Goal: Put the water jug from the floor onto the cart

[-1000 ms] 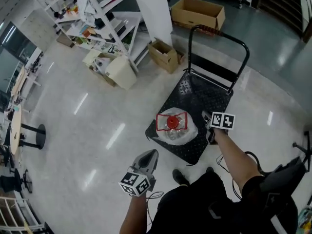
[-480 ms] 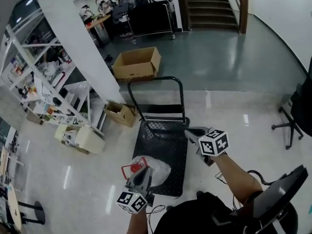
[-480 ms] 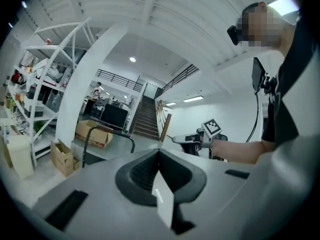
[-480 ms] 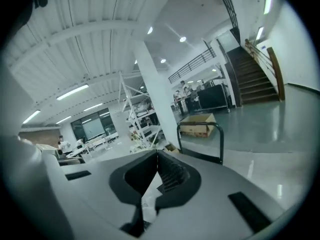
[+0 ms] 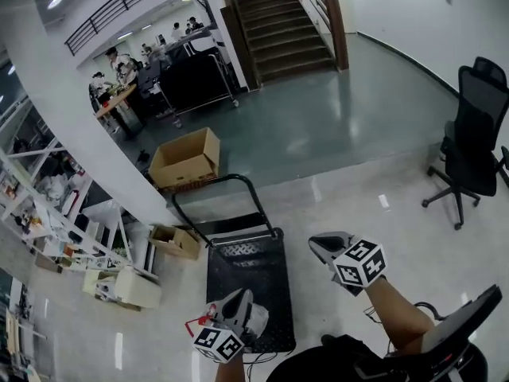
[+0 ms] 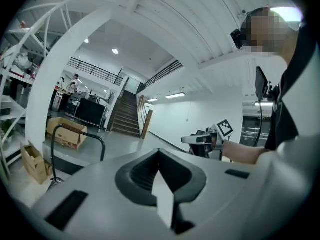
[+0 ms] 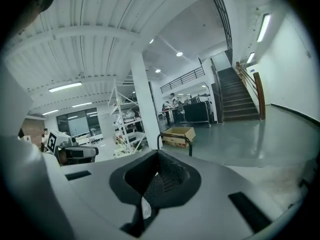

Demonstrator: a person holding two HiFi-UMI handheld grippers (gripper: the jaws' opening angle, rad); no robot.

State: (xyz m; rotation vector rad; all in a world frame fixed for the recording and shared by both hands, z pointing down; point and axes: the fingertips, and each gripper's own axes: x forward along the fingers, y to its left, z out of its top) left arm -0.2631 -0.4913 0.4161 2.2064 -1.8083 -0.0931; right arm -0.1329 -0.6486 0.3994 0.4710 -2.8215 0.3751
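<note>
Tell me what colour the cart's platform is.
Black. The cart's platform shows best in the head view.

Jug (image 5: 259,319) on the cart (image 5: 242,269), largely hidden behind the left claw (image 5: 239,298); the distant people (image 5: 119,58) are too small to make out.

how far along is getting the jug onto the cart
Done: the water jug sits on the cart. In hand: nothing; the left gripper is shut, empty, the right gripper has just closed on nothing, both clear of the jug. Left: nothing I can see.
</note>
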